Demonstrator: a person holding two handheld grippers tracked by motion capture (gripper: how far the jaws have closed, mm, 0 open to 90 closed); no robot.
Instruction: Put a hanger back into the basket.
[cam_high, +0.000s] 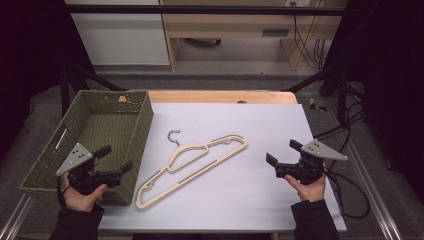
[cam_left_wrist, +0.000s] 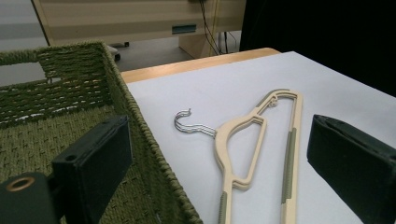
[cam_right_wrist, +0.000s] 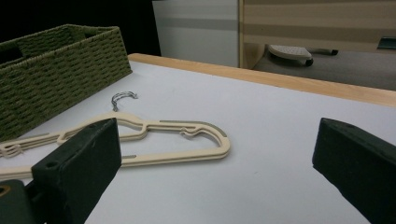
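A cream plastic hanger (cam_high: 178, 151) with a metal hook, possibly a stack of more than one, lies slantwise on the white sheet (cam_high: 250, 190) in the middle of the table. My left gripper (cam_high: 116, 159) is held over the near right corner of the green woven basket (cam_high: 142, 125), jaws open and empty. In the left gripper view (cam_left_wrist: 219, 133) the hanger (cam_left_wrist: 290, 140) lies ahead between the jaws, beside the basket (cam_left_wrist: 70, 79). My right gripper (cam_high: 281, 152) hovers at the right of the sheet, open and empty, pointing toward the hanger (cam_right_wrist: 177, 157).
The basket (cam_right_wrist: 60, 60) looks empty inside. A wooden table edge (cam_high: 220, 96) runs along the far side of the sheet. Black cables (cam_high: 350, 185) trail off the table's right side. Dark frame bars stand at both sides.
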